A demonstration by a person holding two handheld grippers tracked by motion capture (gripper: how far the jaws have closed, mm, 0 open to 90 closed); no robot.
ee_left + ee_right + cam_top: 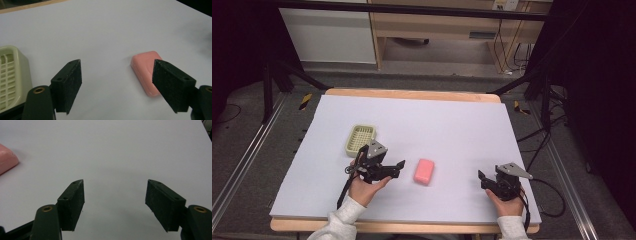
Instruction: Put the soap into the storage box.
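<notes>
1. high view: the left gripper (398, 166) sits in the lower left of the frame, held in a hand with a pale sleeve, its jaws apart and pointing right toward the pink soap bar (424, 171).
2. high view: the soap bar lies flat on the white table cover (452, 125), just below the centre of the frame, near the left gripper's tips but not touching them.
3. high view: a pale green soap dish (360, 138) with a slotted bottom stands up and to the left of the left gripper, close behind it.
4. high view: the right gripper (483, 179) rests in the lower right of the frame, jaws parted with nothing between them, well apart from the soap bar.
5. left gripper view: the left gripper (117, 83) shows its two black pads spread wide at the bottom of the frame; the soap bar (146, 71) lies right of centre, partly hidden behind the right-hand pad, and no pad presses on it.
6. left gripper view: the soap dish (11, 77) fills the lower left edge.
7. right gripper view: the right gripper (115, 202) has its pads standing wide over bare white cover; a corner of the soap bar (7, 160) shows at the left edge, well away from the jaws.
</notes>
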